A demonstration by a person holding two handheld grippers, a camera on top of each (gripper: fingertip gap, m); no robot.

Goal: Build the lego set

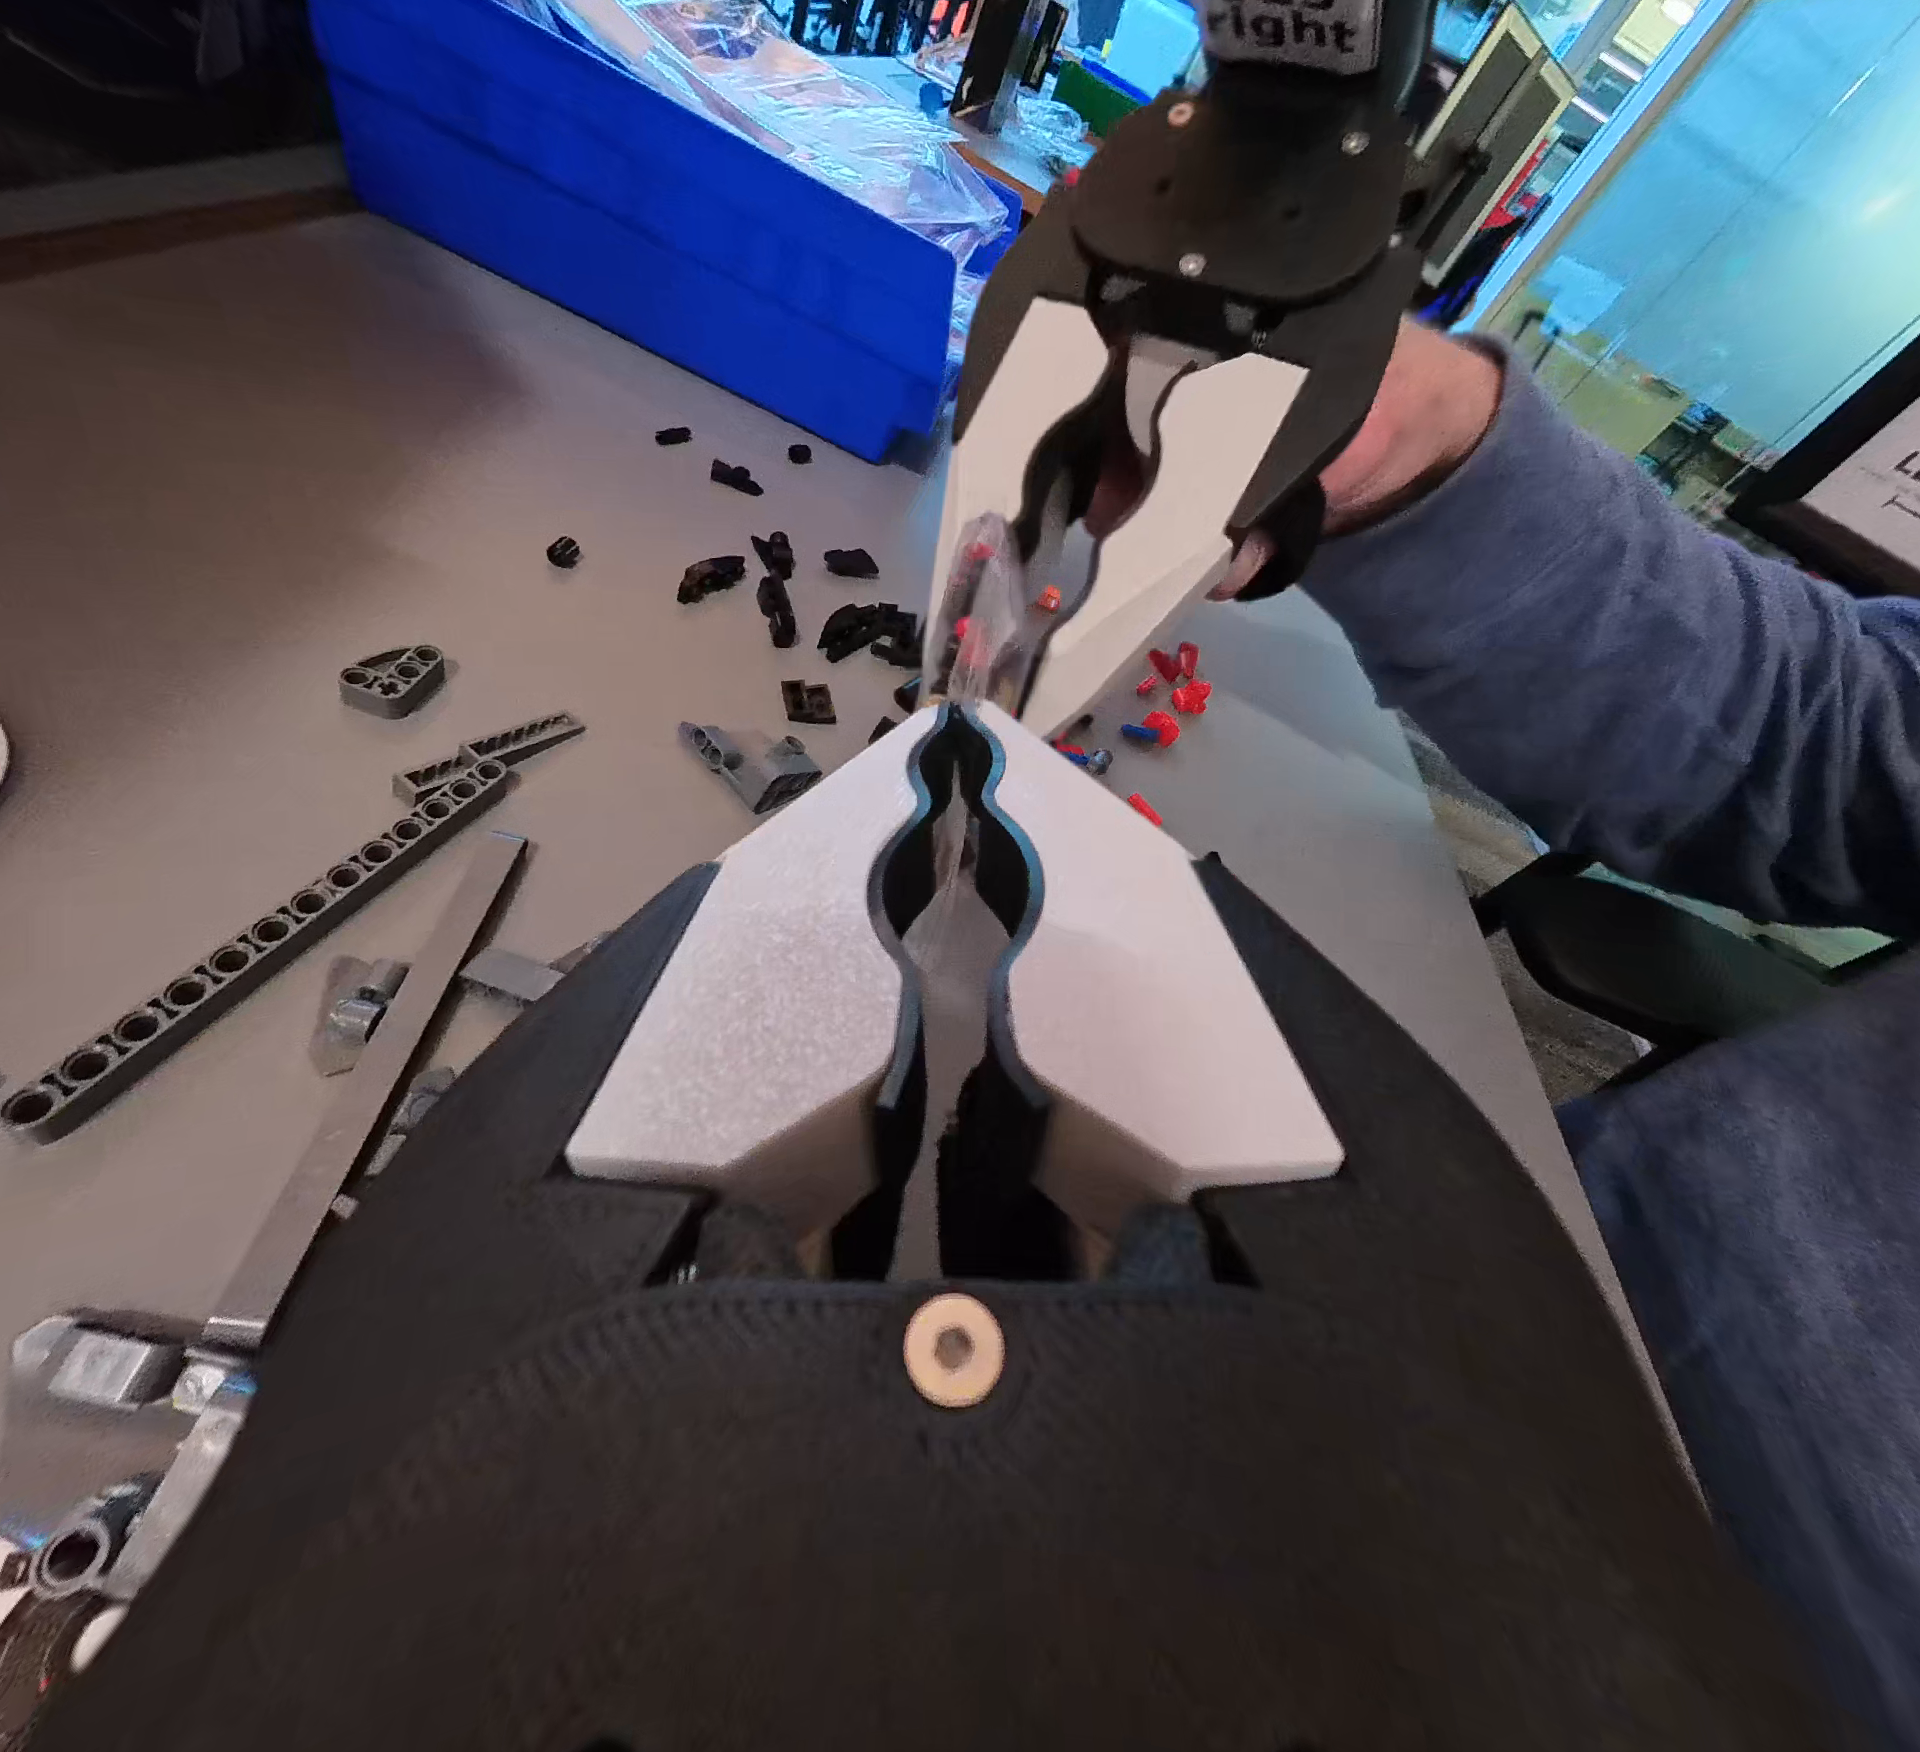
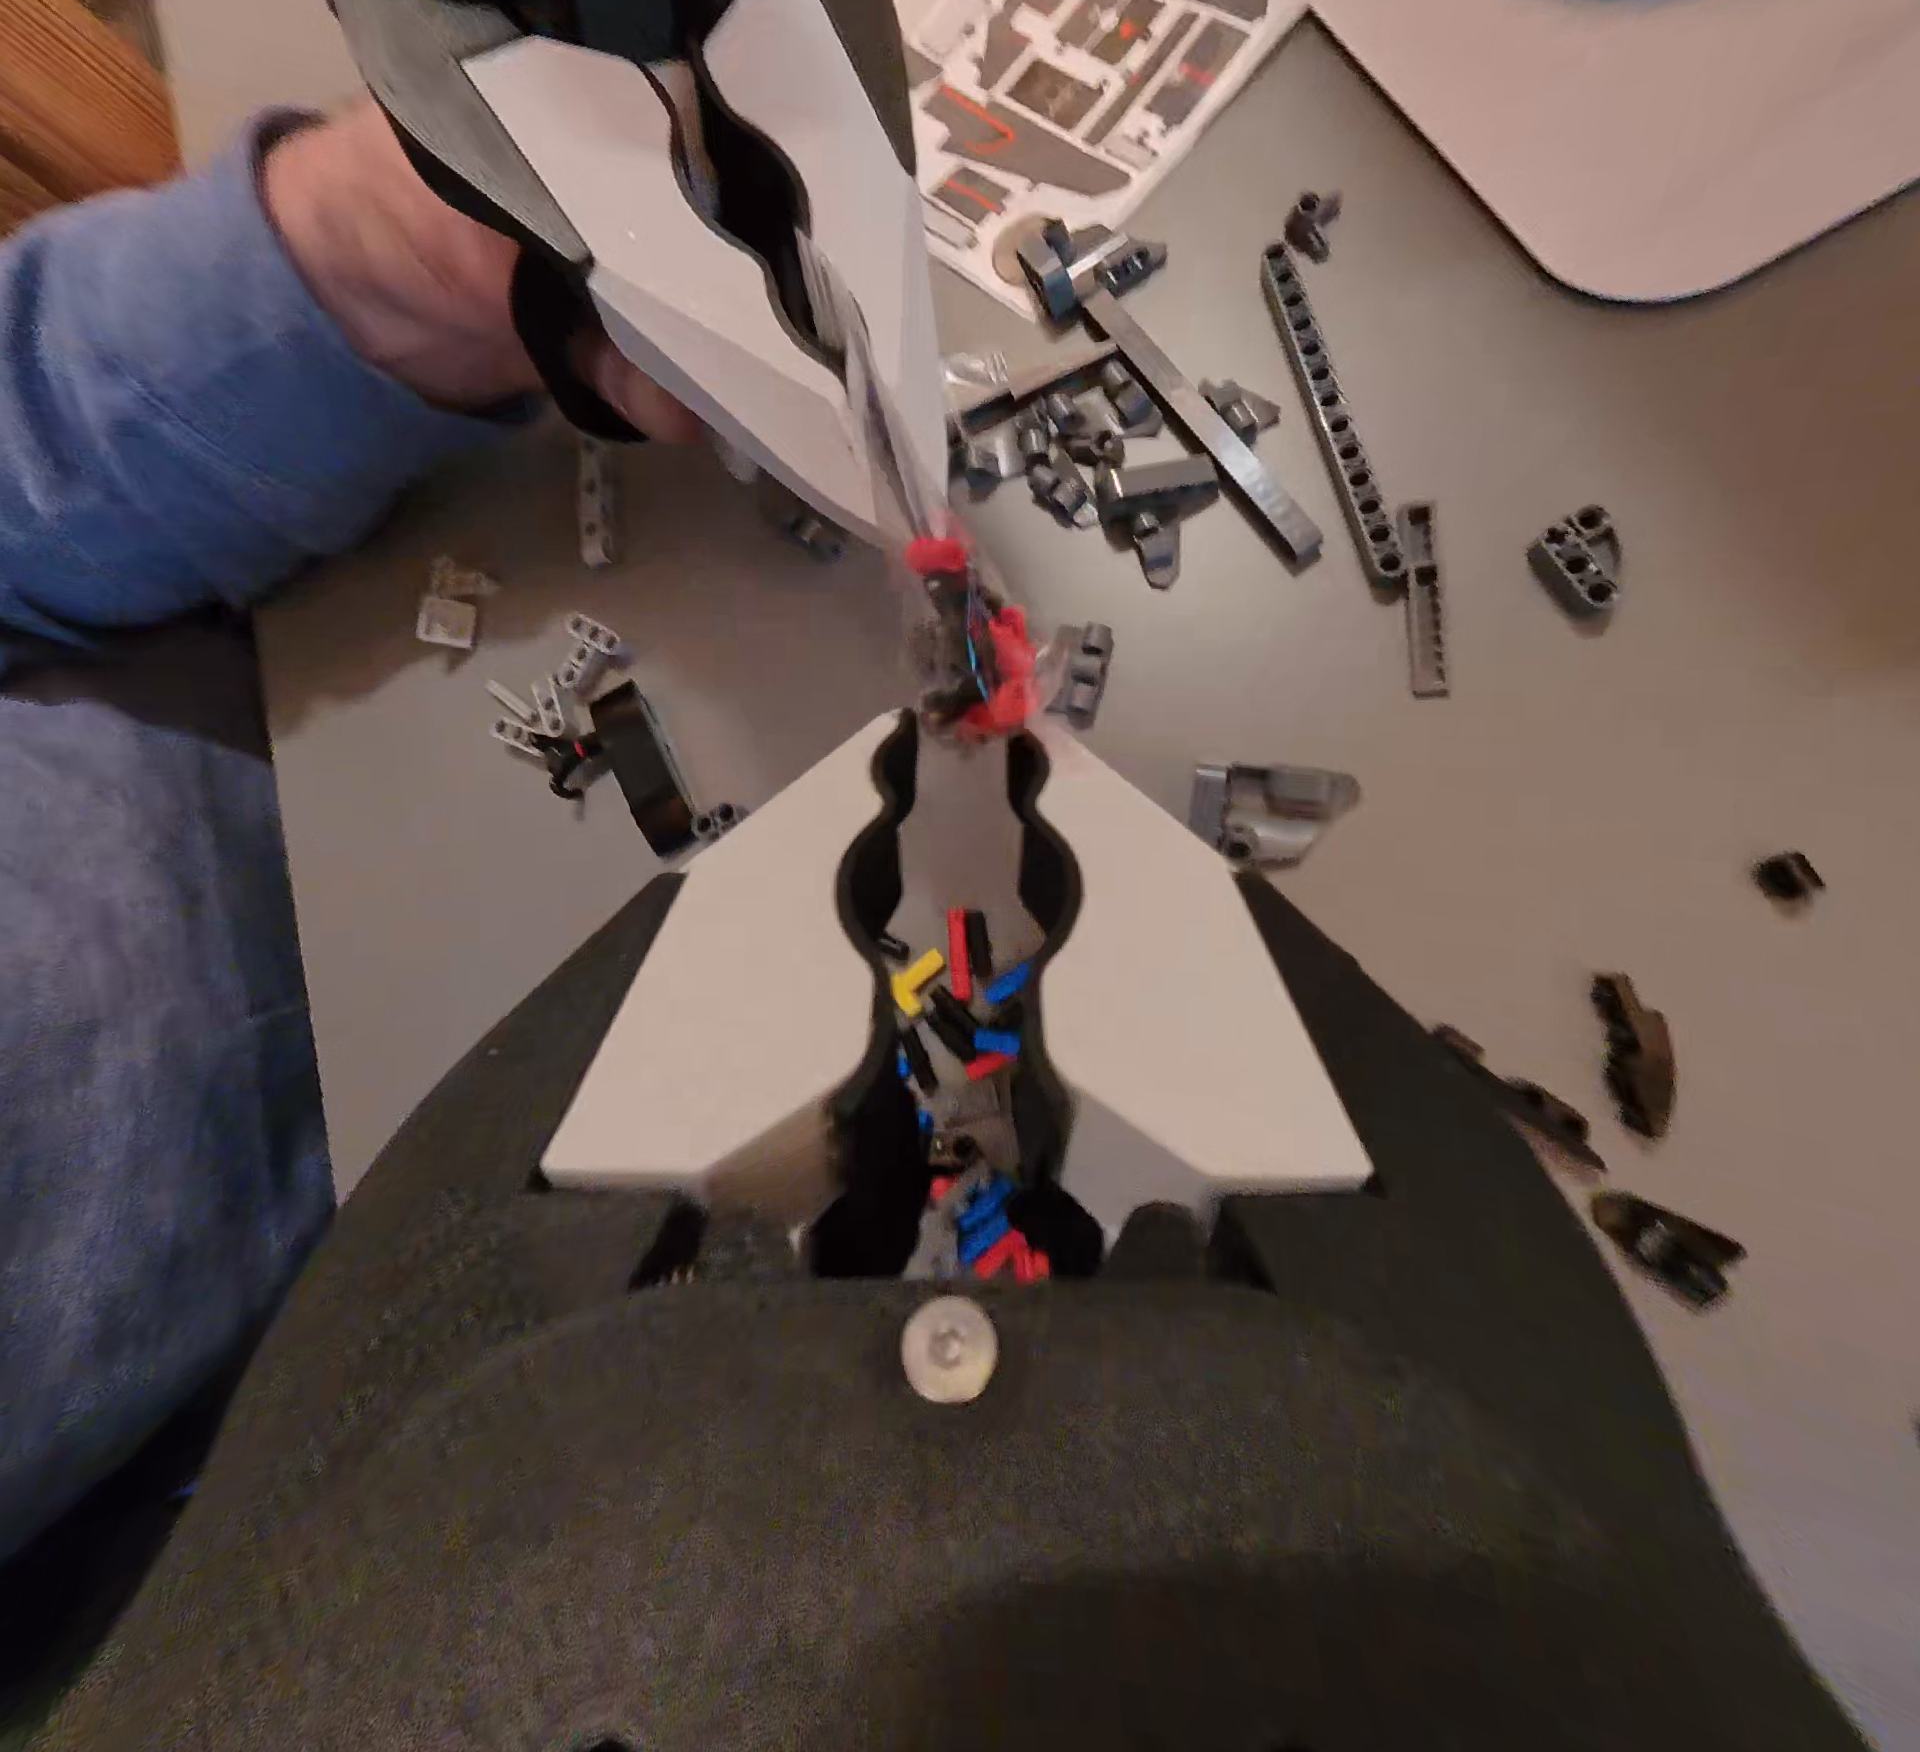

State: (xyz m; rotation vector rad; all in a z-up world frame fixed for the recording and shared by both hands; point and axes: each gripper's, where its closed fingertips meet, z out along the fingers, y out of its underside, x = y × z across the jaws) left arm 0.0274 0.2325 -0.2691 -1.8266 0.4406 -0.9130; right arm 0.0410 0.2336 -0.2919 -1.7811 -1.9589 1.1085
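A small clear plastic bag (image 1: 977,601) with red and dark Lego pins is held in the air between both grippers. My left gripper (image 1: 961,715) is shut on one end of it, with plastic showing between its pads. My right gripper (image 2: 961,731) is closed on the other end of the bag (image 2: 971,653), and its tips stay a little apart around the bundle. It comes down from above in the left wrist view (image 1: 992,694). The left gripper (image 2: 914,528) reaches in from the upper left. Loose red, blue, yellow and black pins (image 2: 961,1006) lie on the table below.
A long grey holed beam (image 1: 260,944), other grey parts (image 2: 1081,455) and black pieces (image 1: 790,590) are scattered on the grey table. A blue bin (image 1: 623,185) with plastic wrap stands behind them. A sticker sheet (image 2: 1091,19) and a white tray (image 2: 1662,92) lie farther off. My two grippers' fingertips are within a few centimetres of each other.
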